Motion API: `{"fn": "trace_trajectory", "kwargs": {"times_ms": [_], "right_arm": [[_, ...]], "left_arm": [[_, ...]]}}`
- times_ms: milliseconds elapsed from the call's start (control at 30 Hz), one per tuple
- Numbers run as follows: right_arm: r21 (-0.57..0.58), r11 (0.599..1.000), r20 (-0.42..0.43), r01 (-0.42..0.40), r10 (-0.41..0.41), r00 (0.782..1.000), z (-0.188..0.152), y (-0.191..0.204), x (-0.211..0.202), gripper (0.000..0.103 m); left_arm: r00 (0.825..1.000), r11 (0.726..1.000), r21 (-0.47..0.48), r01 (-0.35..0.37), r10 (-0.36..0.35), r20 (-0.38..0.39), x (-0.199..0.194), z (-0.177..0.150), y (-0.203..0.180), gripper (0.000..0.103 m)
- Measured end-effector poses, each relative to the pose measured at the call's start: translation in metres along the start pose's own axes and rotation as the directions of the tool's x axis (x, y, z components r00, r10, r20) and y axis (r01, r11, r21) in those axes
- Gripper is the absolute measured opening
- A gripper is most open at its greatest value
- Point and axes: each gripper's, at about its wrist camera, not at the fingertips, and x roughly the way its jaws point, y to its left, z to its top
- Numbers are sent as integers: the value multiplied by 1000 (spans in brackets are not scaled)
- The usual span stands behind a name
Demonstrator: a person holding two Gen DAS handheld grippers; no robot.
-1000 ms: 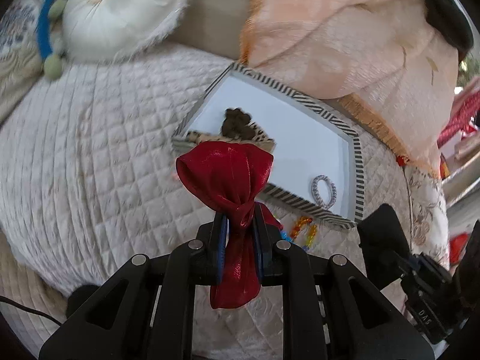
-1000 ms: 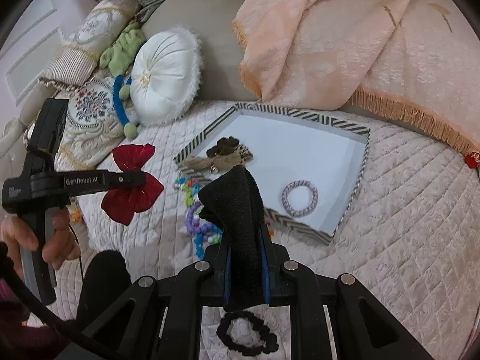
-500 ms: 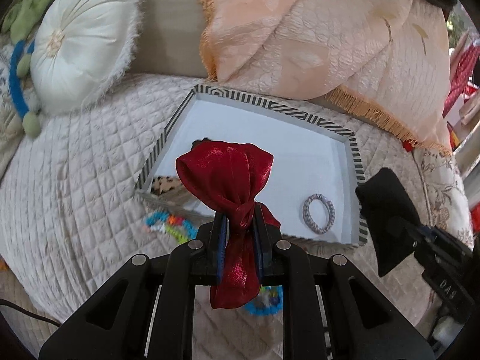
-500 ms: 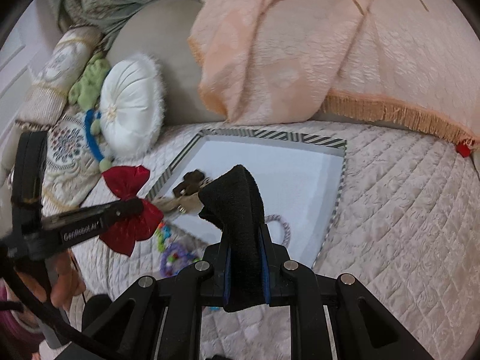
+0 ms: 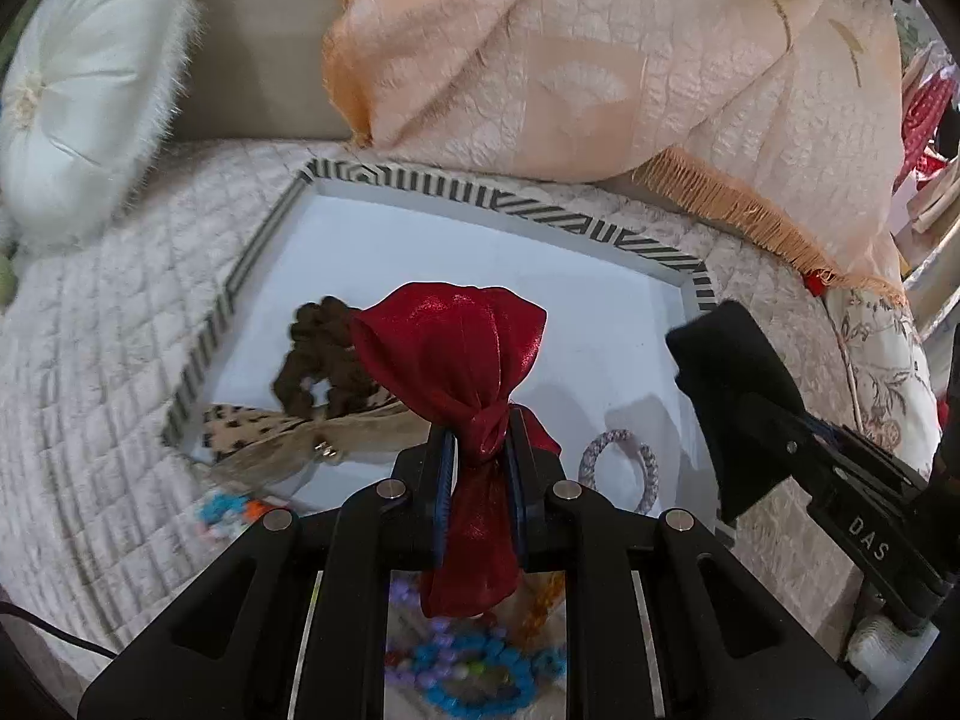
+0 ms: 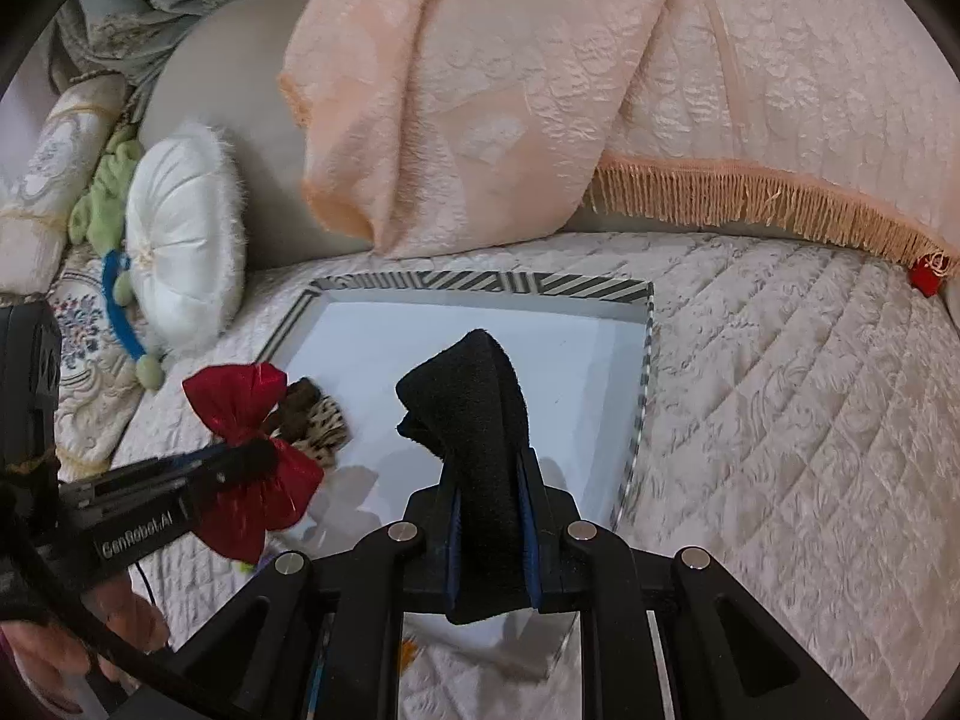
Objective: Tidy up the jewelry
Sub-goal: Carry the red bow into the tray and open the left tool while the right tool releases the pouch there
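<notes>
My left gripper (image 5: pixel 478 438) is shut on a red satin bow (image 5: pixel 456 348), held above the near edge of a white tray with a striped rim (image 5: pixel 492 198). The bow also shows in the right wrist view (image 6: pixel 252 438). My right gripper (image 6: pixel 489 468) is shut on a black fabric band (image 6: pixel 468 408) over the tray (image 6: pixel 480 285); the band shows at the right in the left wrist view (image 5: pixel 732 384). In the tray lie a brown scrunchie (image 5: pixel 324 360), a leopard-print bow (image 5: pixel 282 432) and a small lilac hair tie (image 5: pixel 618 468).
Colourful bead bracelets (image 5: pixel 480 672) lie on the quilted cover in front of the tray. A peach fringed throw (image 6: pixel 540 90) hangs behind it. A round white cushion (image 6: pixel 180 240) sits at the left, with more pillows beyond.
Both grippers have moved forward toward the tray with their items. The tray now looks larger and nearer, and the red bow hangs over its near edge.
</notes>
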Motion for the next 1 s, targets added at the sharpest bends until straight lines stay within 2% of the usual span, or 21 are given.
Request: {"fn": "trace_trajectory", "kwargs": {"times_ms": [200, 467, 533, 600, 667, 800, 1000], "right_arm": [[33, 999, -33, 19, -17, 999, 9, -11, 30, 15], [76, 996, -75, 49, -44, 996, 5, -21, 56, 15], [89, 994, -85, 59, -51, 995, 5, -24, 62, 19], [104, 993, -80, 46, -38, 996, 5, -26, 61, 28], [105, 994, -64, 37, -30, 997, 5, -26, 54, 41], [109, 994, -37, 19, -15, 999, 4, -26, 36, 42], [83, 997, -36, 4, -1, 999, -10, -21, 6, 42]], "left_arm": [[999, 1000, 0, -15, 15, -45, 31, 6, -3, 14], [996, 999, -5, -38, 38, -83, 50, 4, 4, 14], [995, 999, -7, -39, 39, -90, 53, 4, 4, 15], [995, 999, -15, -36, 35, -94, 54, 4, 4, 15], [995, 999, -30, -25, 22, -96, 54, 4, 6, 22], [996, 999, -53, 2, -6, -92, 46, 6, 10, 43], [996, 997, -67, 22, -28, -89, 20, 3, 21, 46]]}}
